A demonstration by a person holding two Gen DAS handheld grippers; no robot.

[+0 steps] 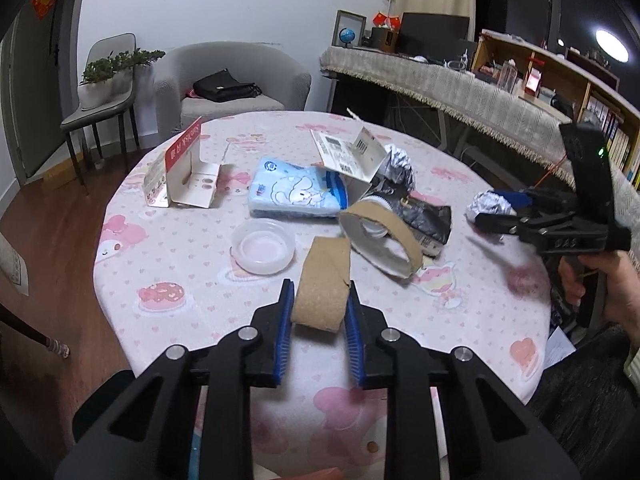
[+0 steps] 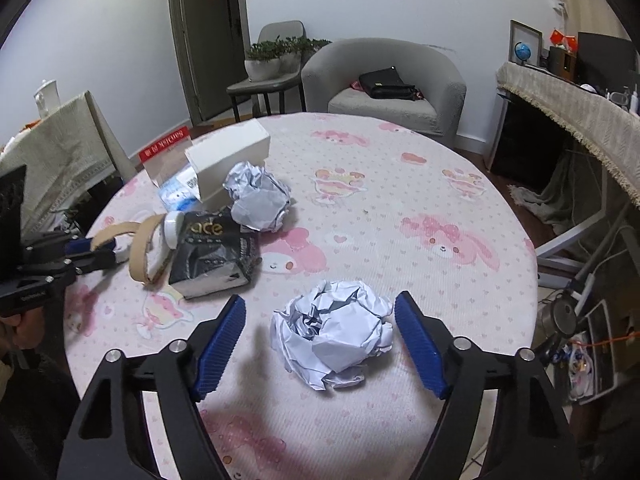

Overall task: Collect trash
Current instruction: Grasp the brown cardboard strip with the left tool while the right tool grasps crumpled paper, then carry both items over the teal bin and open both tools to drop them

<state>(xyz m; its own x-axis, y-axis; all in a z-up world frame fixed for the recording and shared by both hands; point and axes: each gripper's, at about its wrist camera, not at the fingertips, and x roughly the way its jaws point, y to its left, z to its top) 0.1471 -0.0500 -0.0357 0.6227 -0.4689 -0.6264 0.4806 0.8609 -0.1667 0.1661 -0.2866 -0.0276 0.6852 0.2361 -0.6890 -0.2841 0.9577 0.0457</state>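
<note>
A flattened brown cardboard tube [image 1: 322, 280] lies near the front of the round table with the pink cloth [image 1: 168, 264]. My left gripper [image 1: 320, 286] is shut on it, both blue pads against its sides. In the right wrist view a crumpled white paper ball [image 2: 332, 340] sits between the spread blue pads of my right gripper [image 2: 321, 299]. The left pad stands clear of the paper and the right pad is close beside it, so this gripper is open. The same ball [image 1: 490, 204] and right gripper [image 1: 500, 218] show at the right of the left wrist view.
Mid-table lie a wide cardboard ring [image 1: 380, 236], a black foil bag [image 1: 428, 220], a blue tissue pack [image 1: 296, 192], a clear plastic lid [image 1: 262, 246], a white labelled box [image 1: 352, 156], a red-and-white carton [image 1: 180, 172] and another paper ball [image 2: 258, 196]. An armchair [image 2: 384, 84] stands behind.
</note>
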